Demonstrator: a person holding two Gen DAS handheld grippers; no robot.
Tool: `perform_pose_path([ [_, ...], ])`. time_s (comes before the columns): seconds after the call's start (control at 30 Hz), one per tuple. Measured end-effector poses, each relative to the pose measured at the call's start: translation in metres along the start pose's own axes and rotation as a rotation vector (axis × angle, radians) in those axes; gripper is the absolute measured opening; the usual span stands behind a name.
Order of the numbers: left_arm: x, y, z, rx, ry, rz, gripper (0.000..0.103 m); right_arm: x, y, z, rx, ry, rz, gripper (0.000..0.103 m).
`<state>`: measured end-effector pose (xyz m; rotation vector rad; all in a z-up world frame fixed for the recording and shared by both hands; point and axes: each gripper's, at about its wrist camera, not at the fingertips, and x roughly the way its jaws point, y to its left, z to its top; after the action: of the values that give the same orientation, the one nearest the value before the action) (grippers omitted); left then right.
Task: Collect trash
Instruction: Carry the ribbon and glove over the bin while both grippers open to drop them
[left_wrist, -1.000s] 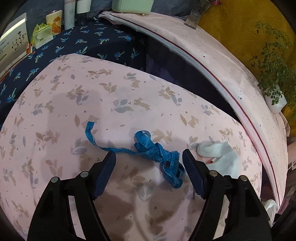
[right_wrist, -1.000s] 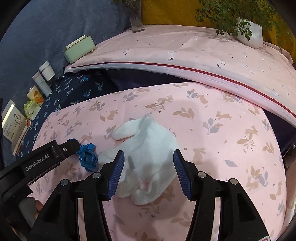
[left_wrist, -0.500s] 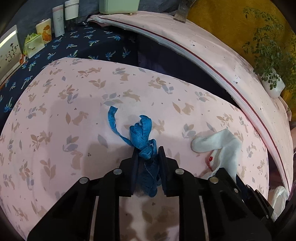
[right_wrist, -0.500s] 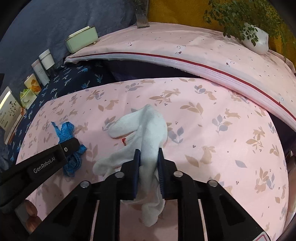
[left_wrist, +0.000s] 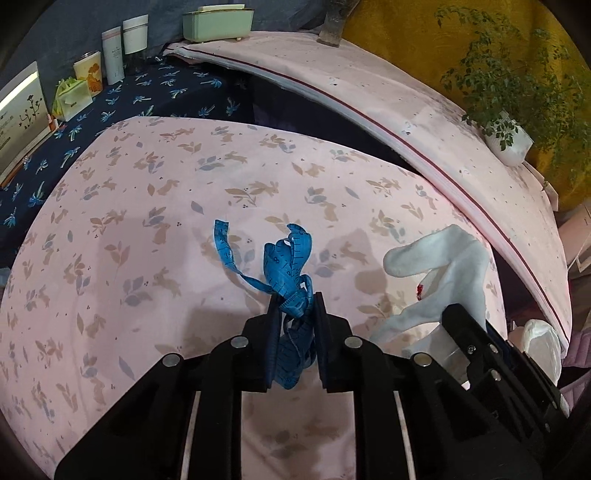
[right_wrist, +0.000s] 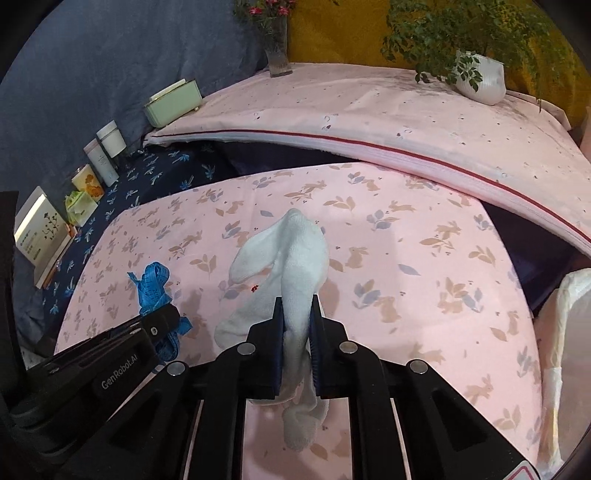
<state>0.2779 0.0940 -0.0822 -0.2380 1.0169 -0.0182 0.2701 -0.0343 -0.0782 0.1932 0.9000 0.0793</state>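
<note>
Pinching the blue tape measure (left_wrist: 291, 273) at frame centre, my left gripper (left_wrist: 294, 302) is clamped tight; my right gripper (right_wrist: 297, 306) grips the white sock (right_wrist: 295, 258) likewise.

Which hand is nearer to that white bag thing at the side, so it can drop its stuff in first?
Probably the right. The white bag sits beside the right gripper, which holds the white socks. The left gripper, clamping the blue tape measure, is farther away.

A crumpled blue fabric measuring tape (left_wrist: 291, 273) is pinched between the left jaws, one loose end curling up-left. A limp white cotton sock (right_wrist: 295, 266) (small red mark) hangs clamped between the right jaws.
</note>
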Motion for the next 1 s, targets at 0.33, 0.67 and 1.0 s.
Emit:
perform_pose_path([
  [0.33,-0.053,-0.072,-0.031,0.096,-0.044,-0.046,0.016,-0.080,-0.053,-0.006,0.055,-0.096,-0.017,0.012],
  [0.67,-0.076,-0.147,-0.065,0.221,-0.054,-0.088,0.016,-0.137,-0.124,-0.019,0.127,-0.156,-0.071,0.012],
  [1.0,-0.080,-0.217,-0.097,0.339,-0.035,-0.140,0.016,-0.168,-0.190,-0.035,0.180,-0.171,-0.149,0.012],
])
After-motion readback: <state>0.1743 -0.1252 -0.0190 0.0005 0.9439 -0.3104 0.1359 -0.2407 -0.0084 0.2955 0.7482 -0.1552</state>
